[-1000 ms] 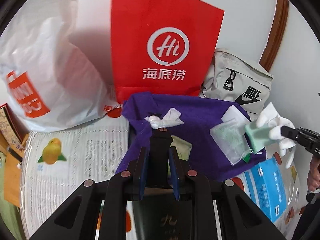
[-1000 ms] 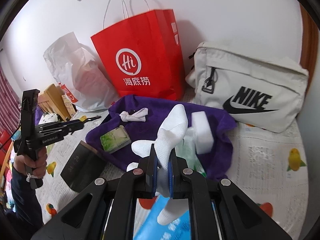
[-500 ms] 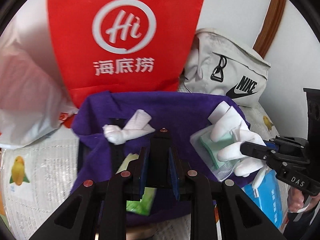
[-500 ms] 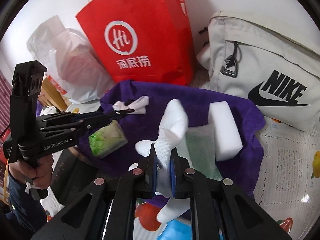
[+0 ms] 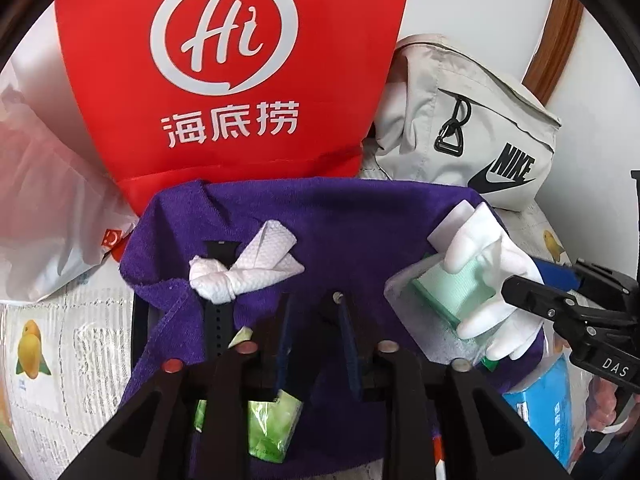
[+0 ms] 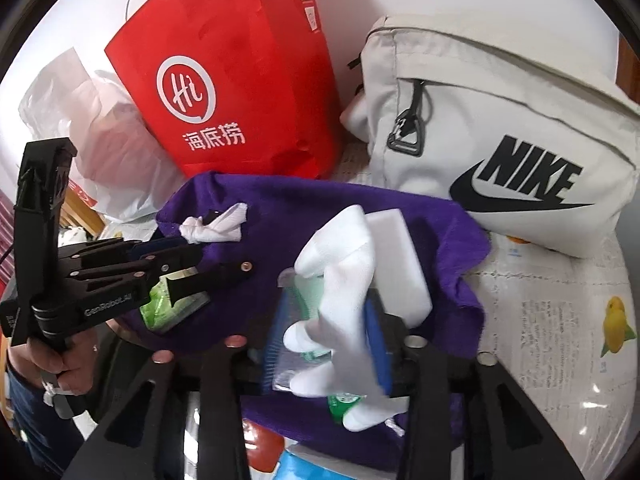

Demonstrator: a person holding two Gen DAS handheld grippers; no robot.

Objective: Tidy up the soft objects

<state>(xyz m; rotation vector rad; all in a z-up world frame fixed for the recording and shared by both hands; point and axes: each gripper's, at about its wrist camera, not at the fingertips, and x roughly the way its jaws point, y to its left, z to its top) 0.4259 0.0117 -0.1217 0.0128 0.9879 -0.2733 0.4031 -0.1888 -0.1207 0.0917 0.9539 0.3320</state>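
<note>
— So, what is the right claw [image 6: 326, 304] doing?

— It is released: the two blue pads [image 6: 378, 344] stand wide apart, and the white sock [image 6: 340, 248] lies loose between them, draped over a pale green pad in a clear bag [image 5: 452, 288]. Whether the sock touches either pad, I cannot tell.

— Where does all that sit?

— On the right side of the purple towel [image 5: 360, 216], with a white foam block [image 6: 396, 256] just beside the sock, toward the grey Nike bag [image 5: 472, 120].

— And the left claw [image 5: 312, 300]?

— Released too, its fingers parted over the middle of the towel with nothing between them. A green tissue packet [image 5: 272, 424] lies on the towel under its frame.

— Anything else on the towel?

— A knotted white cloth [image 5: 244, 276] near the left edge, lying across a black perforated strap [image 5: 218, 320]. The red paper bag [image 5: 224, 60] stands upright behind the towel, touching its far edge, and the Nike bag is just to the right of it.
</note>
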